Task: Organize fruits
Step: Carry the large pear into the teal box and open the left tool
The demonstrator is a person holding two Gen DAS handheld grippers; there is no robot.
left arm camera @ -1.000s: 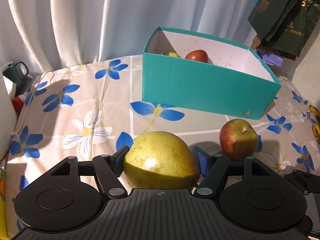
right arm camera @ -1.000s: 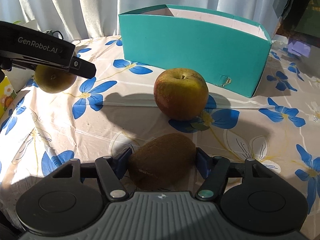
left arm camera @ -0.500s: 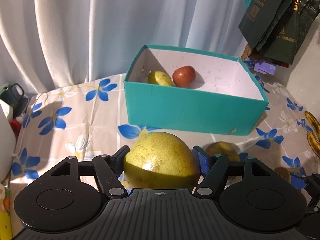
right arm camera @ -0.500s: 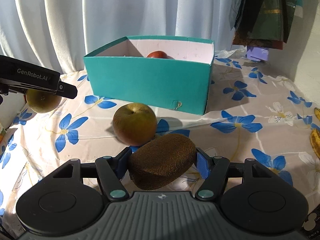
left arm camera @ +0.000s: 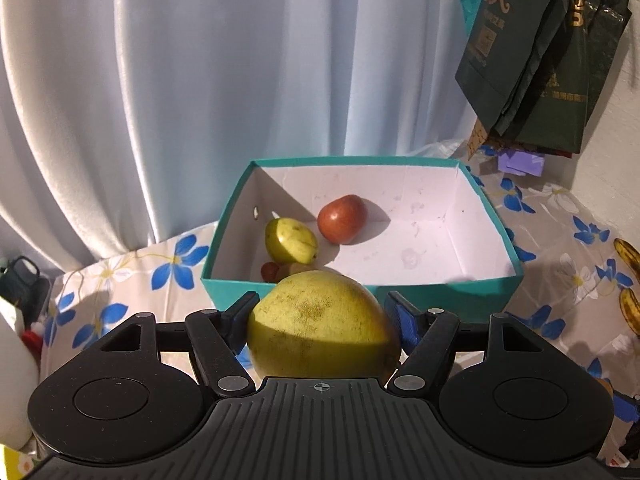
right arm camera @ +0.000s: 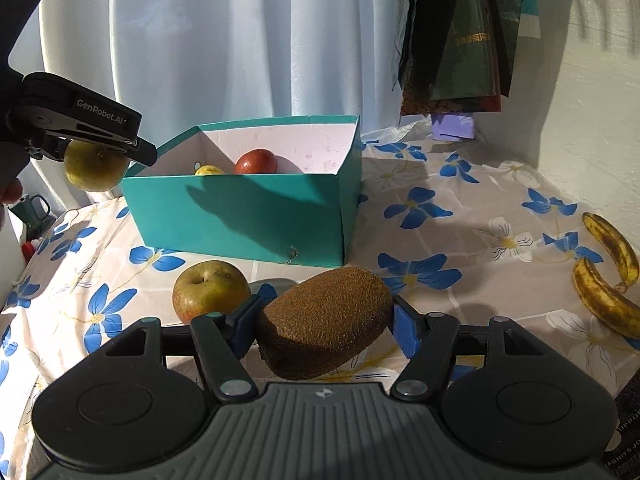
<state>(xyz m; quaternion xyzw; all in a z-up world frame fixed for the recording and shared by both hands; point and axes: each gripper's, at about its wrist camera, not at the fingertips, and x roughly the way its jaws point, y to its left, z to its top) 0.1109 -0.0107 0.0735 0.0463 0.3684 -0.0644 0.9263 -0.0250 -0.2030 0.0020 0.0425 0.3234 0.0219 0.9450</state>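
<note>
Task partly done, by look of it. Inside teal box: red apple, small yellow-green pear, few small fruits at near wall, kind unclear.

Left gripper clamped on large yellow-green pear, raised just short of box near wall. Right gripper clamped on kiwi, above tablecloth, nearer than box.

Left to do: both held fruits, apple near box front, two bananas at right.

Writing: "GenRobot.AI" on left gripper side; gold characters on dark bags, unreadable.
</note>
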